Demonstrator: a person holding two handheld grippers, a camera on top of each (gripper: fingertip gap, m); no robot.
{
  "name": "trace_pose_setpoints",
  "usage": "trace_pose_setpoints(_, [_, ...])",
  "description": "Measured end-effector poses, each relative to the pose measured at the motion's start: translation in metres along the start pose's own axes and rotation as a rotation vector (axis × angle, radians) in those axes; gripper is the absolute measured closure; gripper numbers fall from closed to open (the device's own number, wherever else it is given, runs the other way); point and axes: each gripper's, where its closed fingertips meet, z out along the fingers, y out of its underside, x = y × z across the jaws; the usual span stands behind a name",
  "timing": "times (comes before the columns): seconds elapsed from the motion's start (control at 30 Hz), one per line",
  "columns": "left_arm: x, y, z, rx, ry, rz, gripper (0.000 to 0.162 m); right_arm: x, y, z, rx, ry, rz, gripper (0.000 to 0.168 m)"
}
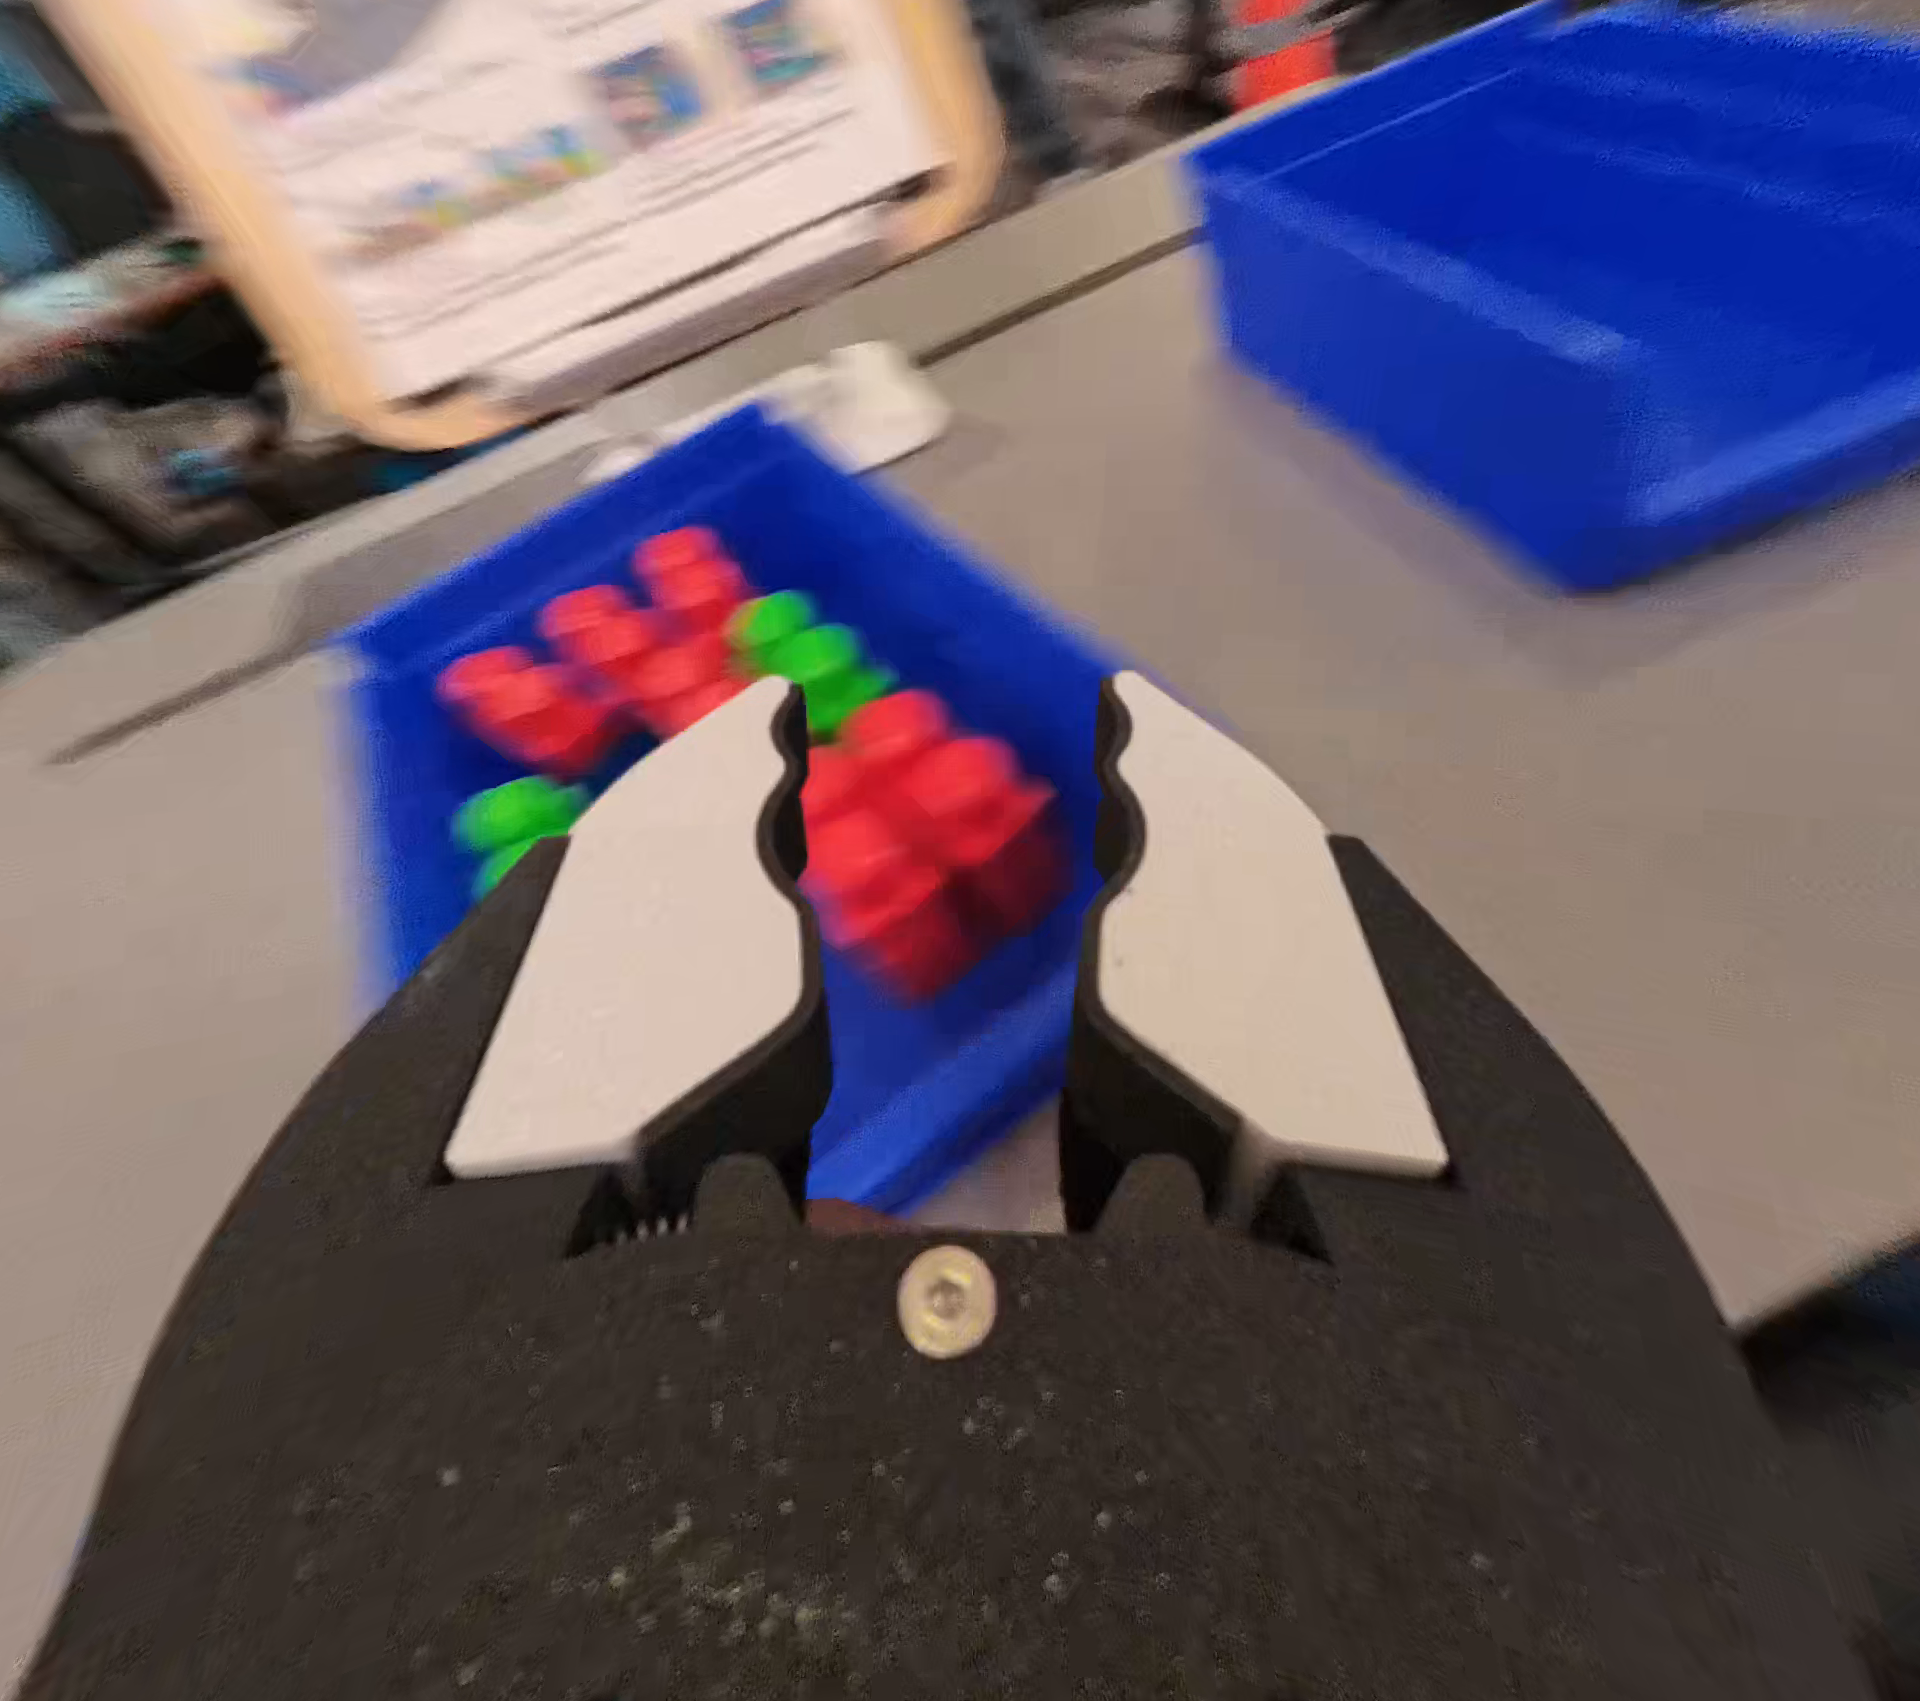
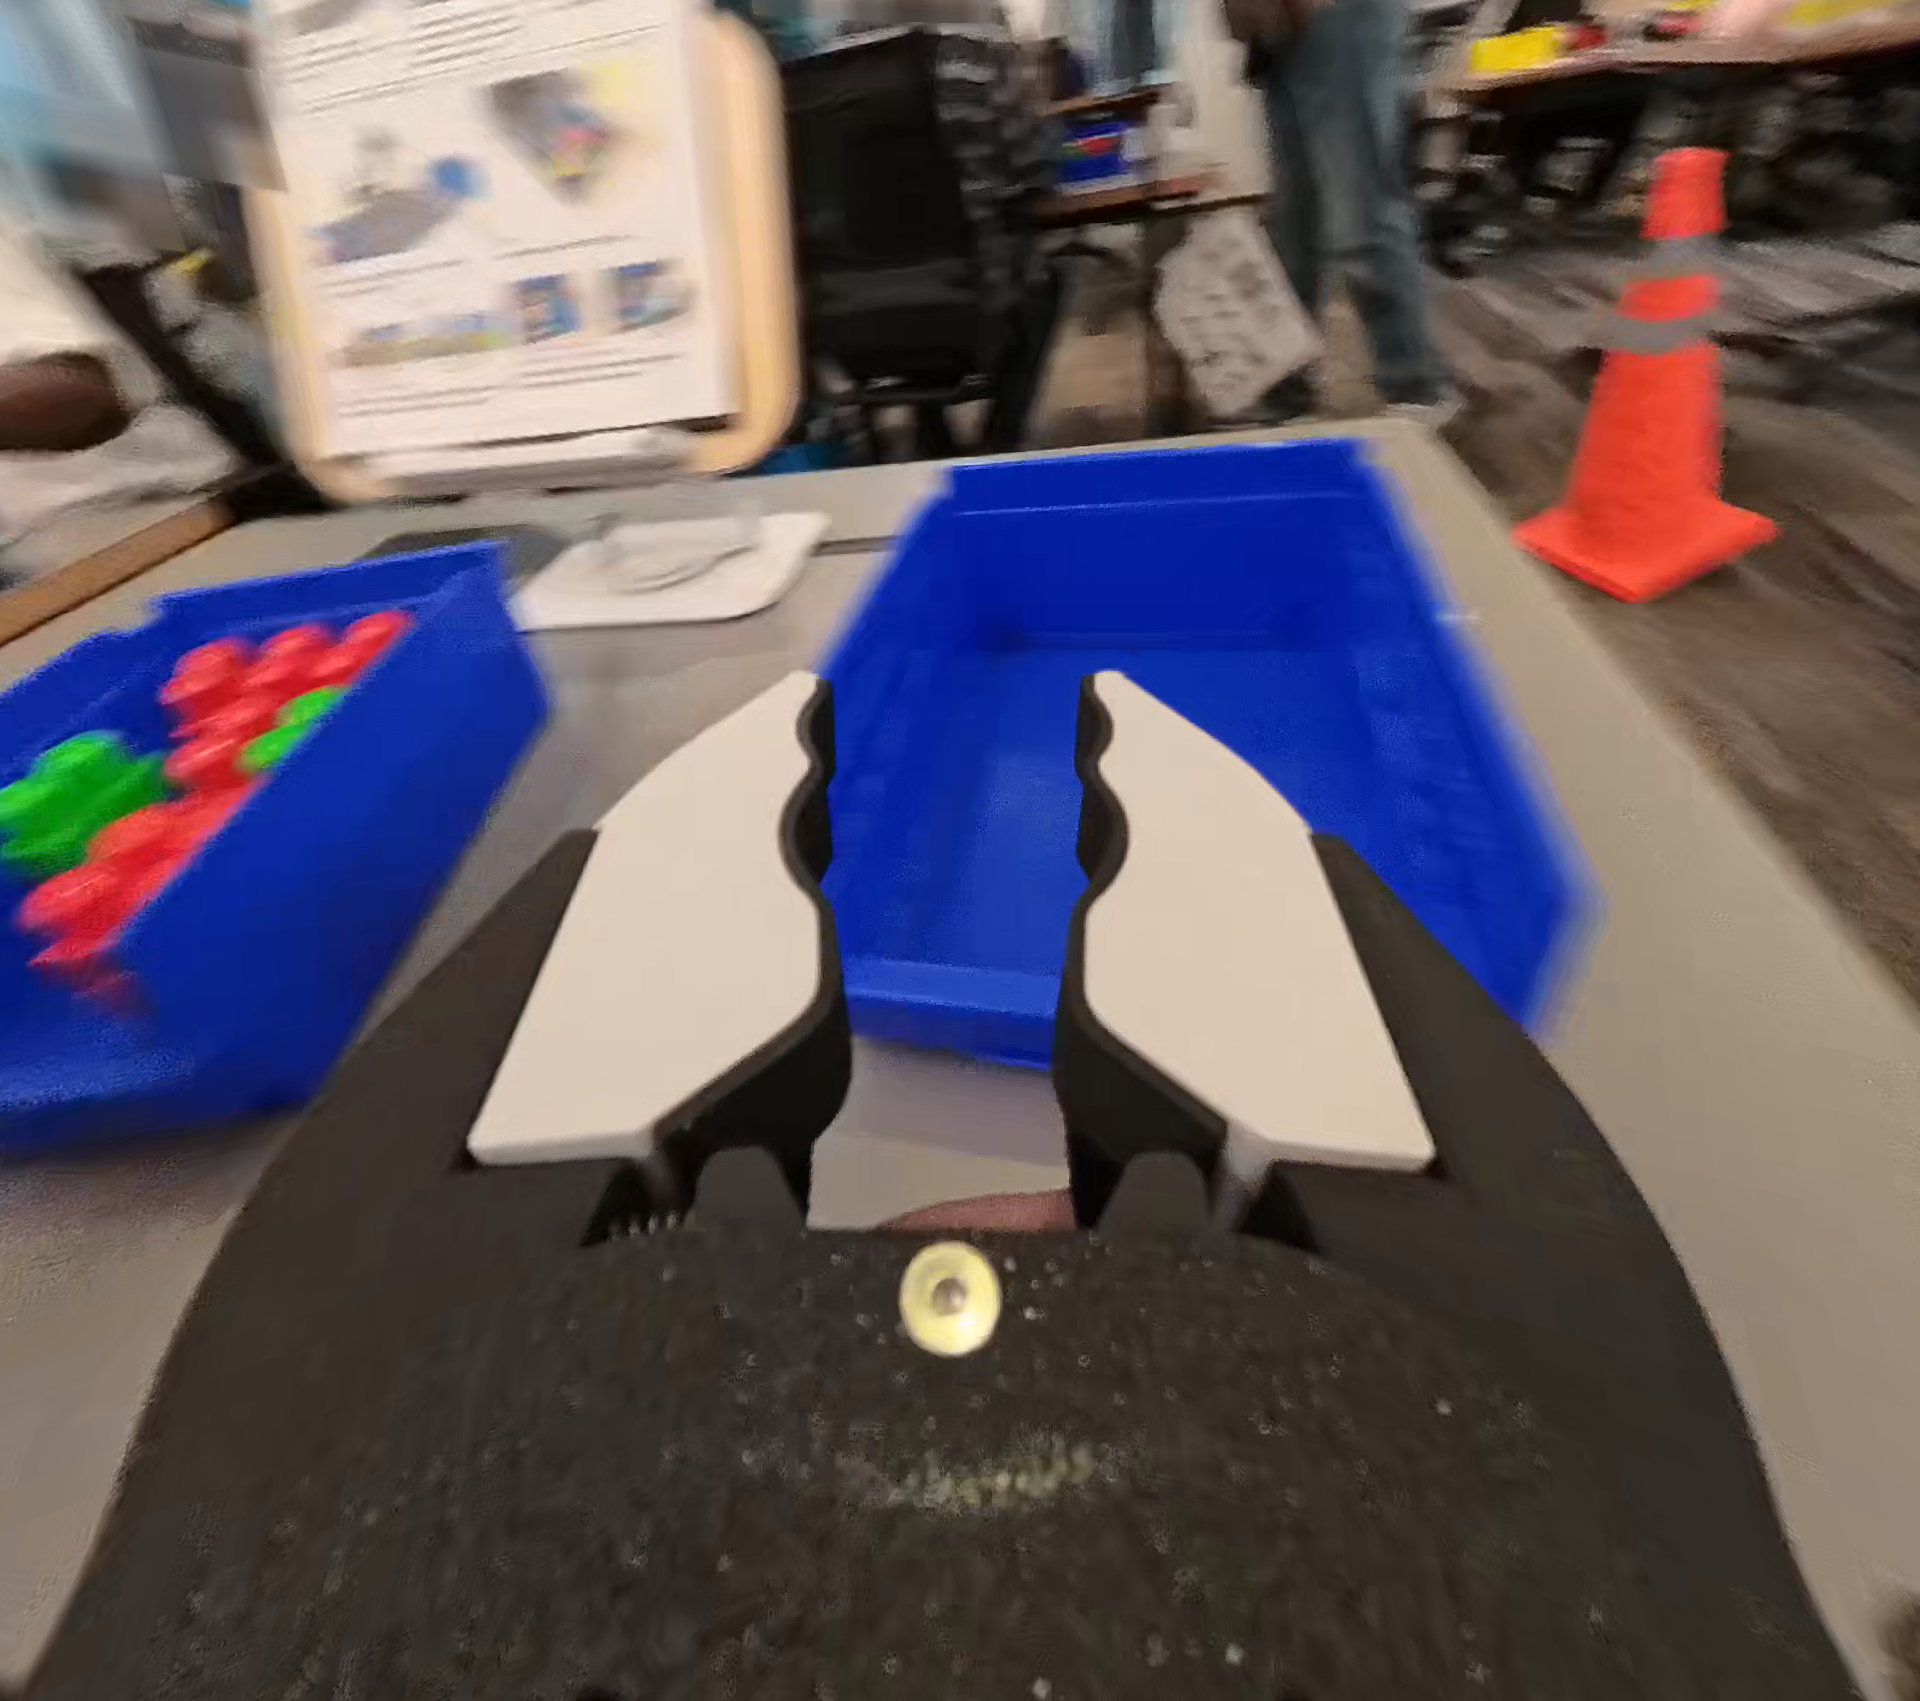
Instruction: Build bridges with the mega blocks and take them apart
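A small blue bin [image 1: 935, 602] on the grey table holds several red blocks [image 1: 925, 841] and green blocks [image 1: 810, 649]. My left gripper [image 1: 951, 695] is open and empty, hovering above this bin with a red block showing between its fingers. The same bin [image 2: 343, 903] with red blocks [image 2: 239, 695] and green blocks [image 2: 73, 789] lies at the left in the right wrist view. My right gripper [image 2: 954, 690] is open and empty, hovering over a larger blue bin [image 2: 1475, 778] with nothing in it. Both views are blurred.
The larger blue bin [image 1: 1558, 301] sits at the right in the left wrist view. A white object [image 2: 675, 571] lies on the table behind the bins. A poster board [image 2: 499, 124] stands beyond the table. An orange cone [image 2: 1652, 425] stands on the floor at the right. A person [image 2: 1330, 93] stands in the background.
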Motion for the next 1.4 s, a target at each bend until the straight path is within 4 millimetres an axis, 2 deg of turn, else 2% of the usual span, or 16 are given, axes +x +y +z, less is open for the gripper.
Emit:
trace_pose_setpoints(0.07, [-0.062,0.029,-0.012,-0.070,-0.099,-0.048,0.103,-0.080,0.013,0.010,-0.044,-0.165,-0.044,0.122])
trace_pose_setpoints(0.1, [-0.080,0.047,-0.014,-0.109,-0.092,-0.118,0.101,-0.121,0.026,0.015,-0.070,-0.255,-0.055,0.123])
trace_pose_setpoints(0.17, [-0.096,0.086,-0.010,-0.192,-0.043,-0.252,0.093,-0.186,0.057,0.026,-0.143,-0.369,-0.054,0.126])
trace_pose_setpoints(0.23, [-0.098,0.116,-0.002,-0.239,-0.014,-0.355,0.092,-0.224,0.091,0.043,-0.230,-0.382,-0.061,0.127])
trace_pose_setpoints(0.3, [-0.089,0.128,0.004,-0.235,0.049,-0.452,0.093,-0.242,0.116,0.060,-0.295,-0.346,-0.084,0.129])
trace_pose_setpoints(0.4, [-0.090,0.123,0.012,-0.195,0.043,-0.468,0.095,-0.260,0.127,0.076,-0.305,-0.330,-0.082,0.135])
trace_pose_setpoints(0.47, [-0.095,0.123,0.020,-0.189,0.003,-0.420,0.122,-0.259,0.134,0.087,-0.313,-0.265,-0.117,0.141])
trace_pose_setpoints(0.5, [-0.098,0.124,0.022,-0.194,-0.018,-0.426,0.124,-0.261,0.134,0.088,-0.302,-0.263,-0.100,0.137])
trace_pose_setpoints(0.57, [-0.107,0.126,0.024,-0.206,-0.086,-0.419,0.139,-0.256,0.131,0.089,-0.292,-0.227,-0.087,0.154])
trace_pose_setpoints(0.67, [-0.116,0.126,0.023,-0.199,-0.204,-0.344,0.158,-0.255,0.131,0.087,-0.265,-0.179,-0.058,0.160])
trace_pose_setpoints(0.73, [-0.119,0.124,0.023,-0.190,-0.219,-0.328,0.158,-0.255,0.129,0.086,-0.236,-0.106,-0.033,0.163])
trace_pose_setpoints(0.8, [-0.129,0.124,0.021,-0.191,-0.218,-0.336,0.158,-0.266,0.127,0.088,-0.214,-0.082,0.014,0.164])
trace_pose_setpoints(0.93, [-0.174,0.128,0.011,-0.196,-0.236,-0.352,0.158,-0.311,0.121,0.099,-0.215,-0.083,0.047,0.163])
trace_pose_setpoints(1.13, [-0.270,0.132,-0.008,-0.163,-0.297,-0.328,0.158,-0.403,0.119,0.131,-0.232,-0.130,0.071,0.163])
trace_pose_setpoints(1.3, [-0.345,0.155,-0.013,-0.128,-0.296,-0.304,0.158,-0.476,0.135,0.155,-0.234,-0.092,0.028,0.164])
trace_pose_setpoints(1.4, [-0.377,0.174,-0.016,-0.127,-0.275,-0.306,0.158,-0.510,0.146,0.163,-0.255,-0.095,-0.002,0.163])
